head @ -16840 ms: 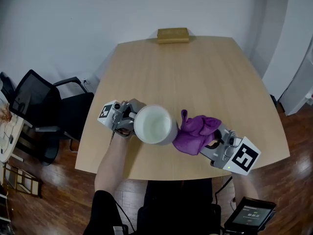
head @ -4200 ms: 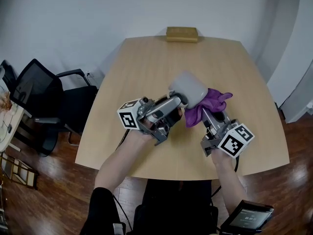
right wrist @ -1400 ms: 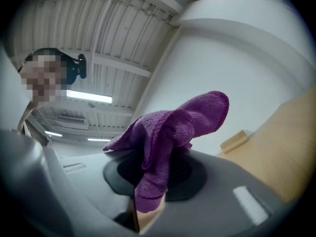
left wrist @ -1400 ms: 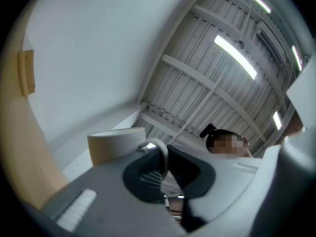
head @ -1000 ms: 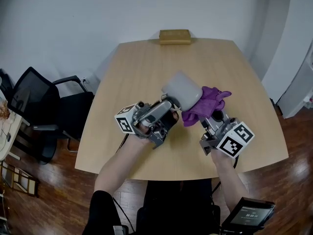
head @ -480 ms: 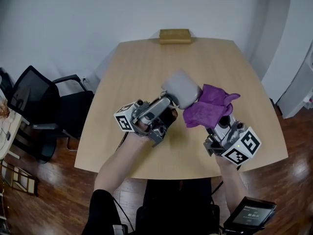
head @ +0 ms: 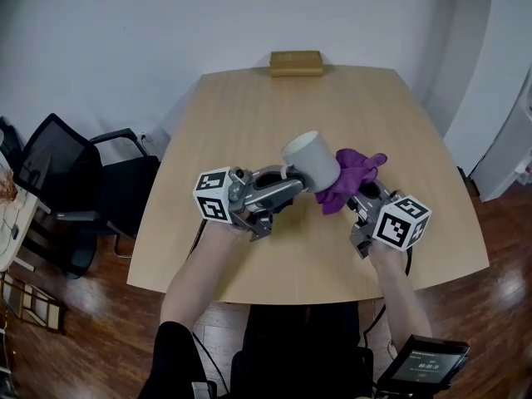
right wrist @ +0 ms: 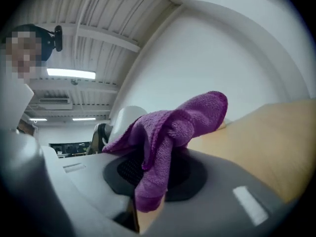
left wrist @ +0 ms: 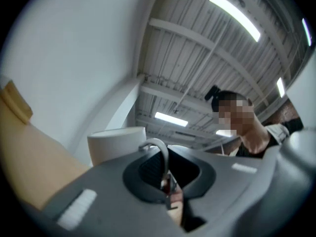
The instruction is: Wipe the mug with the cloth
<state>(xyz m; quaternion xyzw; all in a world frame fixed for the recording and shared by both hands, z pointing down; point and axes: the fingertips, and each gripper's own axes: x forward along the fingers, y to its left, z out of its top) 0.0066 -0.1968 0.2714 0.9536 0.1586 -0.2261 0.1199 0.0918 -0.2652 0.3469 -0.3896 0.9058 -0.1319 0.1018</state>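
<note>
Head view, mug point(head: 311, 161): white, held up off table point(head: 249, 106), tipped over sideways, between both grippers above the table's middle
Head view, left gripper point(head: 285, 178): clamped onto mug from its left; likely held this way so the outer wall stays free for wiping
Head view, cloth point(head: 352, 173): purple, bunched, touching mug's right side
Head view, right gripper point(head: 362, 196): pinches cloth's near end and loose end leads, so fabric, not jaws, meets the mug (my read)
Head view, rest: tan box point(head: 295, 61) at far edge, black chair point(head: 75, 173) left of table, both well apart from the work
Left gripper view, jaws: closed tight on the thin handle point(left wrist: 157, 148) loop; mug body just beyond; ceiling point(left wrist: 197, 58) behind, so gripper is angled upward
Right gripper view, jaws: closed on a fold of cloth, which drapes forward against mug's wall; table at right
Change vs 0.5 s ago: cloth was off the mug, out to the right; now back in contact, right gripper drawn in nearer and turned; mug rolled, one flat end now faces up-left, mouth or base unclear
Change vs 16.8 s ago: mug was mouth-up near table's front edge, cloth beside it; now further in and tipped
Stage: wiping under way, outer wall, judged
</note>
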